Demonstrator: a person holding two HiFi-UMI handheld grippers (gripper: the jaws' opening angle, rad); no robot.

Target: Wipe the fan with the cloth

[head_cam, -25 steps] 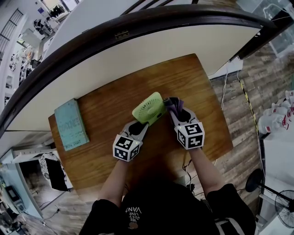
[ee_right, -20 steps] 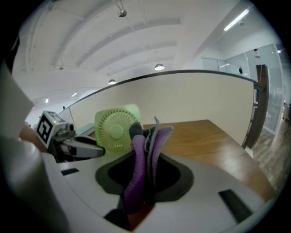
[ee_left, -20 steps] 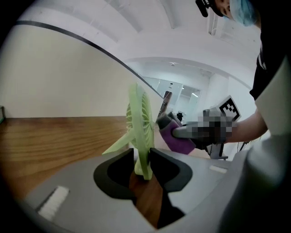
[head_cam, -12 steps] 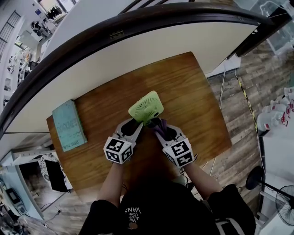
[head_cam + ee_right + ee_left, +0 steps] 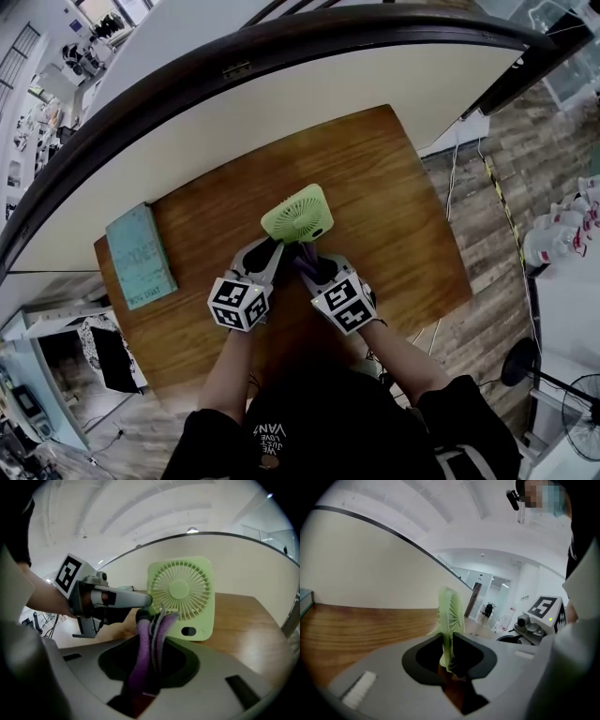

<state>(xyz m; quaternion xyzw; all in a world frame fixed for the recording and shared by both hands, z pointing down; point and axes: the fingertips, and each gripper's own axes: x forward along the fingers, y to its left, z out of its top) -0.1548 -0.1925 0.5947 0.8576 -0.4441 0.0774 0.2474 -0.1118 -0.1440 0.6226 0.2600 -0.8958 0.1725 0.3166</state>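
Note:
A light green square fan (image 5: 298,214) stands on the wooden table (image 5: 403,187). My left gripper (image 5: 273,251) is shut on the fan's near left edge. In the left gripper view that edge (image 5: 449,616) sits edge-on between the dark pads, and the jaws have just been closing on it. My right gripper (image 5: 306,263) is shut on a folded purple cloth (image 5: 149,644). It sits just in front of the fan, right beside the left gripper. The right gripper view shows the fan's grille (image 5: 180,595) facing the cloth tip, with the left gripper (image 5: 117,599) at its left side.
A teal book (image 5: 142,255) lies near the table's left edge. A white curved wall with a dark rail (image 5: 281,56) runs close behind the table. Wood floor with cables (image 5: 487,178) lies to the right.
My right gripper has swung with the cloth from the fan's right side to its near front, next to the left gripper. The fan and the left gripper shifted slightly to the left.

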